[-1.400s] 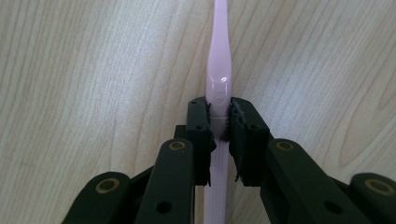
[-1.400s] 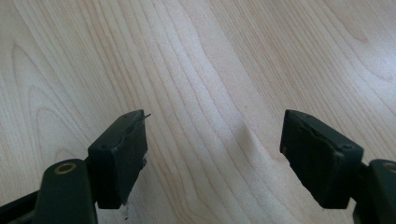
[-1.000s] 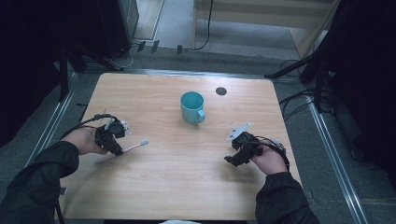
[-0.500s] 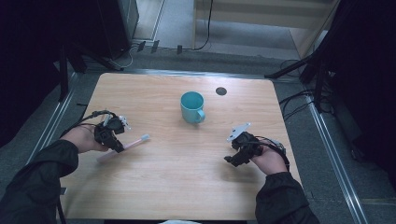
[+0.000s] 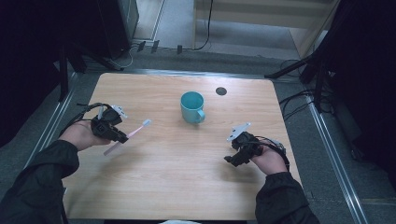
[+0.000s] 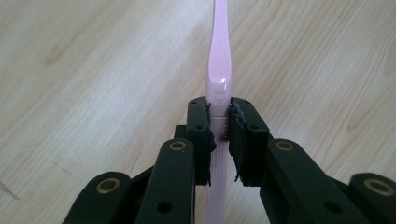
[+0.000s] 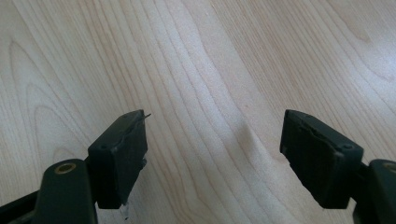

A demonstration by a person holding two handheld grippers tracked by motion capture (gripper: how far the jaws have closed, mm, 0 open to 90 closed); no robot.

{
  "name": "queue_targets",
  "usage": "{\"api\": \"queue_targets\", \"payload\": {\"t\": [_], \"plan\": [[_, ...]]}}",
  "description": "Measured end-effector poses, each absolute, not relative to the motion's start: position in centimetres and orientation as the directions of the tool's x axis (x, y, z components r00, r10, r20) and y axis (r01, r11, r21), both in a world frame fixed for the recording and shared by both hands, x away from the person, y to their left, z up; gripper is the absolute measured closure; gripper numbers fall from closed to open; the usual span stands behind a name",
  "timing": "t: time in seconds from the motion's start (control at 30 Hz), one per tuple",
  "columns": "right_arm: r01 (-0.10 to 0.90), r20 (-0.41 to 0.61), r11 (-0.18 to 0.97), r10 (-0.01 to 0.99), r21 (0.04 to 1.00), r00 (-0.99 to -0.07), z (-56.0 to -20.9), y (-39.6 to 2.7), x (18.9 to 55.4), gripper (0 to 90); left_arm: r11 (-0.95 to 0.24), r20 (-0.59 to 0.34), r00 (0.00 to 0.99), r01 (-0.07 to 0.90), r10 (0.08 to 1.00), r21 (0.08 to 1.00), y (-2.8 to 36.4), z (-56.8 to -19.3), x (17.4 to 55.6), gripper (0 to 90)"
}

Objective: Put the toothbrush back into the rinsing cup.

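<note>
A pink toothbrush (image 5: 132, 134) is held above the table's left side, its white bristle head pointing toward the middle. My left gripper (image 5: 122, 138) is shut on its handle; in the left gripper view the toothbrush (image 6: 218, 70) runs straight up from between the two black pads (image 6: 243, 135) of the left gripper (image 6: 218, 133). A teal mug (image 5: 193, 107) stands upright near the table's middle, handle toward the front. My right gripper (image 5: 232, 161) rests low at the front right, and the right gripper (image 7: 212, 154) stands open over bare wood.
A small dark round spot (image 5: 221, 91) lies on the wooden table (image 5: 177, 186) behind and right of the mug. Metal rails border the table; cables and dark stands crowd the floor beyond it.
My left gripper has lifted the toothbrush off the table, and its head has tilted up and swung toward the mug. The right gripper has stayed where it was.
</note>
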State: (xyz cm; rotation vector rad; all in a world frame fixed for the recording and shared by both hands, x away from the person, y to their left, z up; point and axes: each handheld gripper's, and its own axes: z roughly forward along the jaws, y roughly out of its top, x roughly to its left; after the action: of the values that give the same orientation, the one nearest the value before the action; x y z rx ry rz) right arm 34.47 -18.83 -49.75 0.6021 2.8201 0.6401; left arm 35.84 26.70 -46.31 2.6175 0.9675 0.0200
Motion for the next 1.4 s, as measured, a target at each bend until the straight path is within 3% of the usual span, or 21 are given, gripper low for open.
{"api": "queue_targets", "payload": {"t": [0.17, 0.87, 1.4], "plan": [[0.347, -0.089, 0.823, 0.428, 0.449, -0.899, -49.7, -18.8, 34.5, 23.4, -0.69, -0.071, 0.758, 0.624, 0.648, 0.367, 26.4, -45.9, 35.7, 78.5], [0.346, -0.088, 0.823, 0.427, 0.451, -0.9, -49.7, -18.8, 34.5, 23.4, -0.49, -0.15, 0.647, 0.689, 0.747, 0.534, 25.9, -44.5, 35.6, 78.5], [0.352, -0.073, 0.809, 0.434, 0.471, -0.898, -49.6, -18.9, 34.5, 23.4, -0.404, -0.155, 0.614, 0.667, 0.774, 0.626, 24.4, -43.6, 35.4, 78.5]]}}
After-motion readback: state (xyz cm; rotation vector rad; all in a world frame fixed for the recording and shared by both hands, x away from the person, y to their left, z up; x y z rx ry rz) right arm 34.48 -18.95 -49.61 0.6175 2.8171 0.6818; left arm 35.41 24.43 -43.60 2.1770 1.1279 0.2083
